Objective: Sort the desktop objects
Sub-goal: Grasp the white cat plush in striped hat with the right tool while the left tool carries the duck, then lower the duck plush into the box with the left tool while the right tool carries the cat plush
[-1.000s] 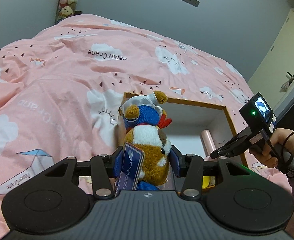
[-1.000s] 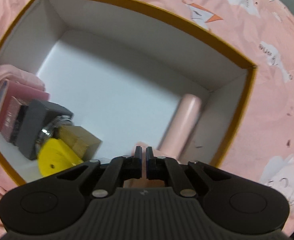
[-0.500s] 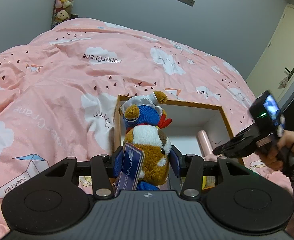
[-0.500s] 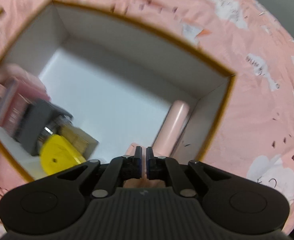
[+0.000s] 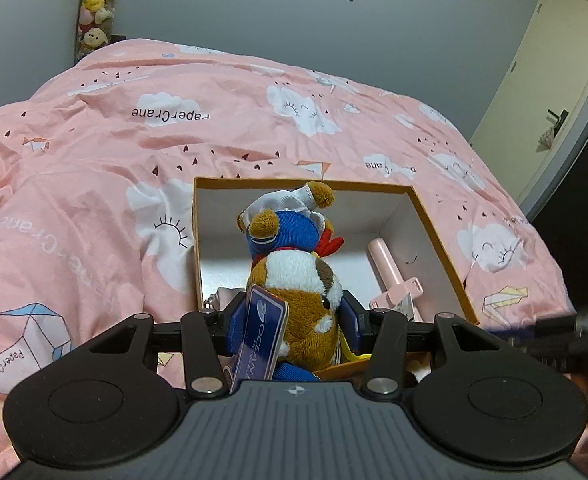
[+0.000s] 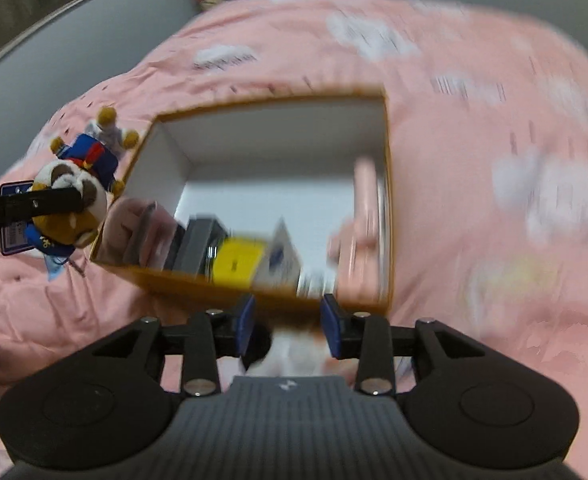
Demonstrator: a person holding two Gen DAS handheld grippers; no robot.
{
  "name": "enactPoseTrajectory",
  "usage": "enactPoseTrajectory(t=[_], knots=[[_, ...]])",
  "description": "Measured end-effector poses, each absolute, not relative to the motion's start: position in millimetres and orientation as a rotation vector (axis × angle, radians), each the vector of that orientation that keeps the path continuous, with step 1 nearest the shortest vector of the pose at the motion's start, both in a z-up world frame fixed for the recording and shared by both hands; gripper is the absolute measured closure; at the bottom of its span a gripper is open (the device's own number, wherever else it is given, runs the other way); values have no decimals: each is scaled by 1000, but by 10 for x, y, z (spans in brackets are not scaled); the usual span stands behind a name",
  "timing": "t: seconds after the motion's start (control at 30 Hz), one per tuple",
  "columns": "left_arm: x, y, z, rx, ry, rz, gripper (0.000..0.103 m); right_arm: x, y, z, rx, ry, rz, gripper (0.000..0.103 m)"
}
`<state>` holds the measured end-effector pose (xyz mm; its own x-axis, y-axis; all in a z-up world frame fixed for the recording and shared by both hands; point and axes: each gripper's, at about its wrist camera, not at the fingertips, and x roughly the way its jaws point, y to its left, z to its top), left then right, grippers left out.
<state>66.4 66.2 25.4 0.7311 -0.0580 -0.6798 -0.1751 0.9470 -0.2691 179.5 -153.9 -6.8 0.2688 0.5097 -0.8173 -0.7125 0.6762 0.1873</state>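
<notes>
My left gripper [image 5: 292, 320] is shut on a brown and white plush toy [image 5: 294, 276] with a blue cap and a blue tag, held over the near left part of an open white box [image 5: 430, 216] with an orange rim. The toy and the left gripper also show in the right wrist view [image 6: 74, 200], at the box's left edge. A pink tube [image 5: 384, 260] with a pink clip lies inside the box at the right. My right gripper [image 6: 288, 326] is open and empty, pulled back in front of the box [image 6: 278, 136]; this view is blurred.
The box sits on a pink bed cover [image 5: 134, 160] with cloud prints. In the box's near part lie a yellow object [image 6: 238, 264], a grey block and a pink item. A grey wall, plush toys [image 5: 94, 12] and a door [image 5: 554, 80] stand behind.
My right gripper let go of the pink tube, opened and pulled back out of the box toward me. My left gripper carried the plush toy forward and right over the box.
</notes>
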Motion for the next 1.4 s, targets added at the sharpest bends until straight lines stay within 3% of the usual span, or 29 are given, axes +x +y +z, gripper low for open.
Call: enactPoseTrajectory(t=[0.1, 0.17, 0.23, 0.3, 0.63, 0.8, 1.03, 1.4], knots=[[682, 622, 234, -311, 761, 70, 49, 1732, -1565, -360, -216, 1050, 801, 62], [687, 604, 227, -304, 767, 75, 48, 1638, -1596, -470, -230, 1040, 749, 55], [689, 593, 214, -301, 773, 81, 49, 1666, -1626, -595, -184, 1062, 682, 34], [694, 588, 195, -302, 780, 85, 49, 1736, -1686, -703, -104, 1102, 653, 31], [891, 638, 153, -298, 776, 85, 48, 2059, -1710, -1104, 73, 1254, 667, 31], [1133, 745, 203, -311, 775, 82, 48, 2056, -1760, -1096, 90, 1245, 686, 43], [1569, 861, 61, -310, 824, 93, 48, 2002, -1808, -968, 84, 1226, 724, 49], [1991, 776, -238, -143, 964, 168, 48, 1782, -1992, -341, 8, 1119, 833, 49]])
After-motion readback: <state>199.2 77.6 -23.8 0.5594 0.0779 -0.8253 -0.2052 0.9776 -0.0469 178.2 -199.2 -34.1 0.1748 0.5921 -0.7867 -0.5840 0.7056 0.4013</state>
